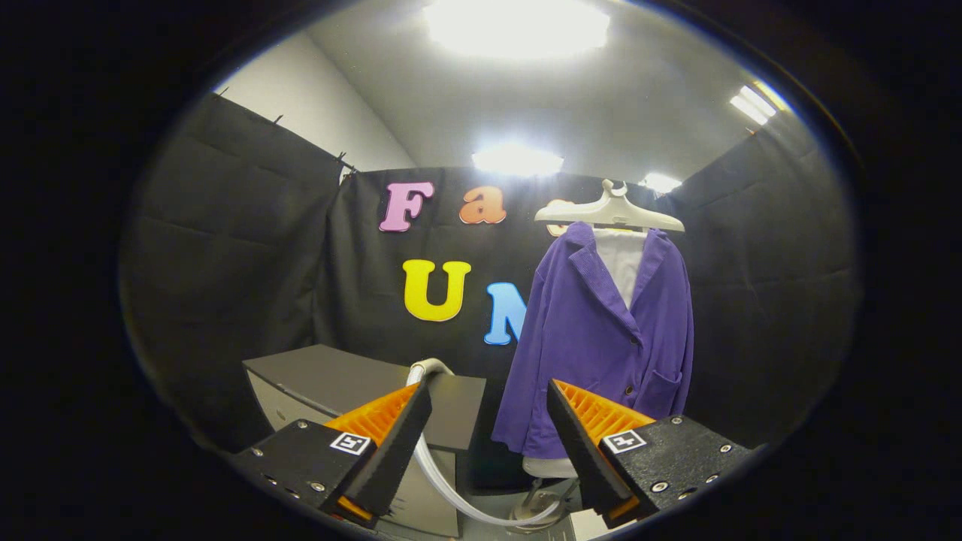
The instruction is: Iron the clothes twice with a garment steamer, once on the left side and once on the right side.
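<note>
A purple jacket [601, 338] over a white shirt hangs on a pale hanger [610, 213] on a stand, beyond my right finger. A white steamer hose [443, 473] curves from behind my left finger down toward the stand's base [535, 512]; its upper end [430, 368] rests on a dark box top. The steamer head is hidden. My gripper [488, 394] is open, its fingers wide apart with nothing between them, well short of the jacket.
A grey box or cabinet [353, 383] with a dark flat top stands ahead on the left, close to my left finger. Black cloth walls close the booth on all sides. Bright ceiling lights shine overhead.
</note>
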Available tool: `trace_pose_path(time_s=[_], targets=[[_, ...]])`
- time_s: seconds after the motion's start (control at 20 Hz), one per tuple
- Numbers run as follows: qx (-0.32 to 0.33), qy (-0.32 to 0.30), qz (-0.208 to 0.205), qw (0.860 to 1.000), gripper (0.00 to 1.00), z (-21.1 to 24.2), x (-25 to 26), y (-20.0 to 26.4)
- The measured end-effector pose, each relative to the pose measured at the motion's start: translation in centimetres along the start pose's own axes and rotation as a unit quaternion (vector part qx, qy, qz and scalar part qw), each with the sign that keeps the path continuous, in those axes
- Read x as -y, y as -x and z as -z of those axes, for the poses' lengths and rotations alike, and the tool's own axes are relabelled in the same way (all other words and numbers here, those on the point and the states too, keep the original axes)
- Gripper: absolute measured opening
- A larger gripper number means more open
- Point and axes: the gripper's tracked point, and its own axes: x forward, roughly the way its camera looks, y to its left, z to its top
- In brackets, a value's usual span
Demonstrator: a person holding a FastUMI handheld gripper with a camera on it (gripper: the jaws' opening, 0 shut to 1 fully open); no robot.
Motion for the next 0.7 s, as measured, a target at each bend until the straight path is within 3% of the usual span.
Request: trace_pose_path(time_s=[0.35,0.7], targets=[[0.000,-0.049,-0.062,0.997,0.95,-0.6,-1.1,4.3],[0.003,-0.096,-0.075,0.993,0.95,-3.2,-1.4,-2.0]])
